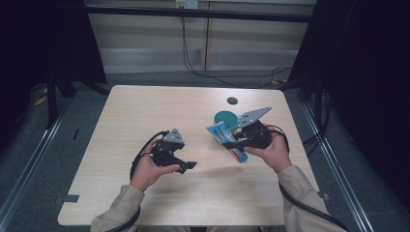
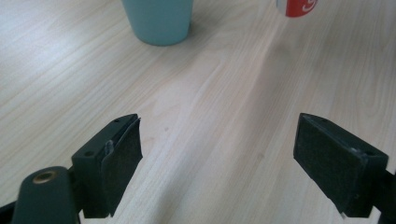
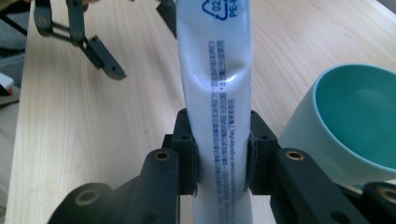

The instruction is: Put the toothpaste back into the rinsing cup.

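Right gripper point(image 3: 219, 158) was clamped on a soft plastic tube point(image 3: 217, 107), white and blue with small printed text and a red end; the jaws pinched it across the middle, dented where they pressed. In the high view the tube point(image 1: 223, 136) was lifted off the table point(image 1: 145, 111), angled, just beside the teal cup point(image 1: 225, 118) on the right half of the tabletop. Left gripper point(image 2: 217, 154) was wide open with nothing between the pads, over bare wood, the cup point(image 2: 158, 21) ahead of it and the tube's red end point(image 2: 295, 6) at the top edge. In the high view the left gripper point(image 1: 186, 165) sat well apart from the tube.

Step in hand, as I read it: the right was holding the tube near the cup while the left stood free. Next move probably calls for tipping the tube over the cup's mouth and lowering it in, or the left closing on the free end. Grip is soft-walled, so it could slip or buckle.
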{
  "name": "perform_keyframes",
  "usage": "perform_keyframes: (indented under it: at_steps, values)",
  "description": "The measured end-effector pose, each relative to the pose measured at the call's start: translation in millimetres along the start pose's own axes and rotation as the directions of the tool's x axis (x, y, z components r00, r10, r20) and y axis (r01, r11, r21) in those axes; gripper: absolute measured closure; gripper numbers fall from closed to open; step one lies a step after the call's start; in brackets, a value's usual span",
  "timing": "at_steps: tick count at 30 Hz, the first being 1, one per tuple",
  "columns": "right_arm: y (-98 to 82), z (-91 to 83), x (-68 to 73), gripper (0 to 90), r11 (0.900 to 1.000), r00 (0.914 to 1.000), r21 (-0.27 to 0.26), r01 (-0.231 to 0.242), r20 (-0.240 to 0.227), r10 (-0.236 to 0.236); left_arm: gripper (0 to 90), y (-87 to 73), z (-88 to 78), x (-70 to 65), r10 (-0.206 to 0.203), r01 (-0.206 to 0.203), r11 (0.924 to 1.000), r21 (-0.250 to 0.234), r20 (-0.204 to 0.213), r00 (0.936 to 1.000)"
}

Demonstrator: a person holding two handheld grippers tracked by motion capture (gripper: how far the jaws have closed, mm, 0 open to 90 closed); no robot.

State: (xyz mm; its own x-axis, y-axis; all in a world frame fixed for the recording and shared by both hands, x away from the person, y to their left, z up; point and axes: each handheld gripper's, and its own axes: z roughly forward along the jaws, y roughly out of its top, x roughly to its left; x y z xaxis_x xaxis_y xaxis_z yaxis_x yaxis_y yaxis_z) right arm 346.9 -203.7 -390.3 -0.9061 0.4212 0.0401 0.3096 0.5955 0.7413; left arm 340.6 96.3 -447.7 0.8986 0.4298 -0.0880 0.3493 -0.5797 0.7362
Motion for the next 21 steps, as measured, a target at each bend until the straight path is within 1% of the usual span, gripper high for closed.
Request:
perform_keyframes:
  at_steps: [2, 4, 7, 10, 12, 14, 17, 18, 20, 21]
  values:
    - [-1.0, -1.3, -2.0, 70.7, 1.000, 0.9999, -0.014, -0.015, -0.002, 0.015, 15.0, -3.9, 2.8, 0.7, -0.010, 0.010, 1.0000, 0.002, 0.005, 0.9999]
    - [-1.6, -2.5, -3.1, 70.6, 0.999, 0.9995, -0.031, -0.030, -0.006, 0.030, 15.0, -7.1, 4.9, 1.0, -0.010, 0.010, 0.9999, 0.013, 0.004, 0.9999]
    - [-1.2, -3.4, -3.9, 70.6, 0.998, 0.9991, -0.041, -0.042, -0.004, 0.042, 15.0, -11.6, 8.1, 1.4, -0.012, 0.012, 0.9998, 0.014, 0.005, 0.9999]
    - [-1.3, -3.3, -5.6, 70.4, 0.997, 0.9987, -0.049, -0.052, 0.000, 0.052, 15.1, -15.6, 10.6, 1.7, -0.008, 0.008, 0.9995, 0.029, -0.005, 1.0000]
    - [-1.5, -3.2, -6.7, 70.4, 0.997, 0.9982, -0.056, -0.060, -0.002, 0.060, 15.0, -18.8, 12.0, 2.5, -0.013, 0.013, 0.9997, 0.022, 0.009, 0.9999]
    - [-1.2, -3.4, -7.3, 70.4, 0.996, 0.9980, -0.062, -0.063, 0.003, 0.064, 15.0, -21.8, 13.5, 2.9, -0.011, 0.011, 0.9994, 0.034, -0.004, 0.9999]
    - [-0.6, -4.6, -8.7, 70.3, 0.995, 0.9973, -0.074, -0.073, 0.005, 0.074, 15.0, -25.6, 14.5, 3.6, -0.023, 0.023, 0.9988, 0.044, -0.006, 0.9997]
    - [-0.4, -5.2, -9.5, 70.4, 0.994, 0.9969, -0.081, -0.078, 0.000, 0.078, 15.0, -26.7, 15.4, 3.7, -0.027, 0.027, 0.9988, 0.040, 0.000, 0.9996]
    - [-0.1, -6.3, -10.6, 70.3, 0.992, 0.9961, -0.094, -0.088, 0.002, 0.089, 15.0, -28.2, 16.4, 3.4, -0.009, 0.009, 0.9987, 0.051, -0.003, 1.0000]
    - [0.1, -7.0, -11.8, 70.3, 0.990, 0.9953, -0.101, -0.097, -0.002, 0.097, 15.0, -29.0, 16.8, 3.0, -0.013, 0.013, 0.9983, 0.056, -0.002, 0.9999]
